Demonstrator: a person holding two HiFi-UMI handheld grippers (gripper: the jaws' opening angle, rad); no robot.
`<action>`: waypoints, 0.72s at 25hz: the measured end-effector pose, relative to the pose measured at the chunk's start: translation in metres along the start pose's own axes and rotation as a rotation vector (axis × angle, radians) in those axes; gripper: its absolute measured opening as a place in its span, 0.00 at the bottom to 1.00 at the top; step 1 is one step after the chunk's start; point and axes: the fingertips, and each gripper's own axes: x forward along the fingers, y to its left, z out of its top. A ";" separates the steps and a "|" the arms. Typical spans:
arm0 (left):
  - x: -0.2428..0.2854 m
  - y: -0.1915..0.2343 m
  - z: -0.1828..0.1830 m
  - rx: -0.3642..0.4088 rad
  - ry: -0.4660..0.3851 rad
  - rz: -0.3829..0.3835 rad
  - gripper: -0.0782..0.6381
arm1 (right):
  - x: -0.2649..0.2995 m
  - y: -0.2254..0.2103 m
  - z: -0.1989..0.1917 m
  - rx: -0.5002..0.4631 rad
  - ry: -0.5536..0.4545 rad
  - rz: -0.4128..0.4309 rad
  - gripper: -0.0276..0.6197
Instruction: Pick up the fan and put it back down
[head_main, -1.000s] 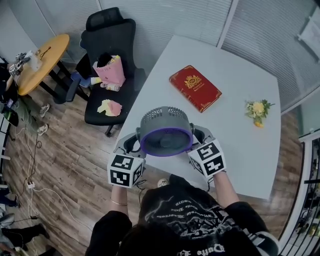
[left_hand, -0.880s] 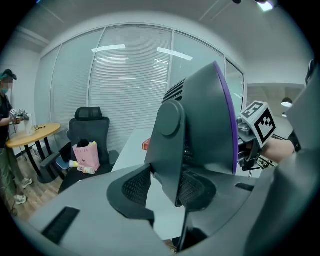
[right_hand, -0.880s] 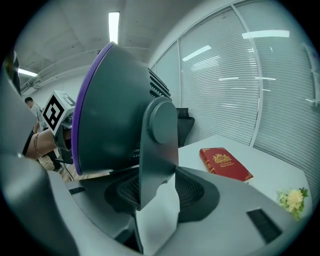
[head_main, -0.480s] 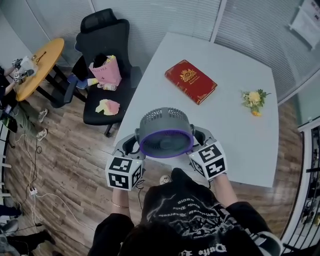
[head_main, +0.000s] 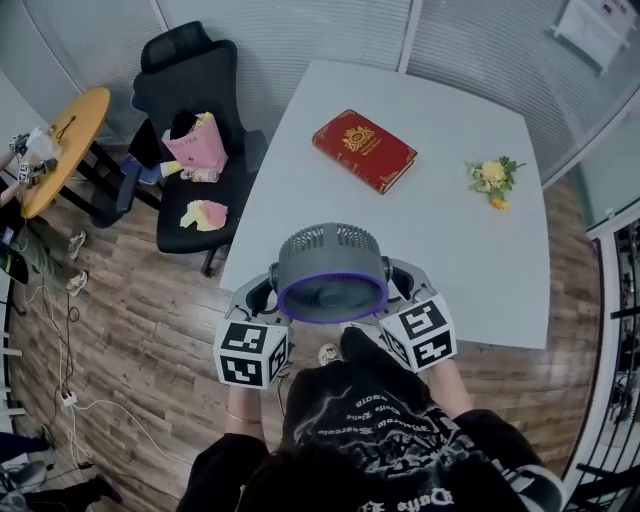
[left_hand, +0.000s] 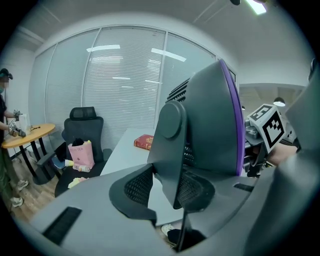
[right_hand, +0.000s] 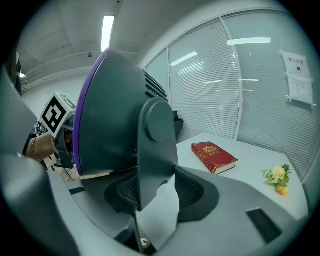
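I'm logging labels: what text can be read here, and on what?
"TEA" on the pink bag; the word before it is blurred.
Book: gold crest, lettering too small.
Wall notice: too small.
Shirt print: not legible.

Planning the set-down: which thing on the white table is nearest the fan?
The red book, straight beyond the fan; the yellow flowers lie farther off to the right.

A red book (head_main: 364, 150) is lying slantwise on the far part of the white desk (head_main: 455, 250), with a yellow flower sprig (head_main: 491, 179) resting well apart to its right. Left of the desk, a black office chair (head_main: 190, 78) is carrying a pink bag (head_main: 198, 148), and a round wooden table (head_main: 62, 142) is standing farther left.
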 end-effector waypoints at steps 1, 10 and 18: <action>-0.001 -0.002 -0.001 0.004 0.001 -0.003 0.27 | -0.003 0.001 -0.002 0.006 -0.002 -0.008 0.30; 0.011 -0.035 -0.007 0.073 0.028 -0.080 0.27 | -0.030 -0.011 -0.032 0.071 0.010 -0.090 0.30; 0.039 -0.072 0.006 0.127 0.040 -0.161 0.27 | -0.056 -0.046 -0.048 0.124 0.012 -0.175 0.30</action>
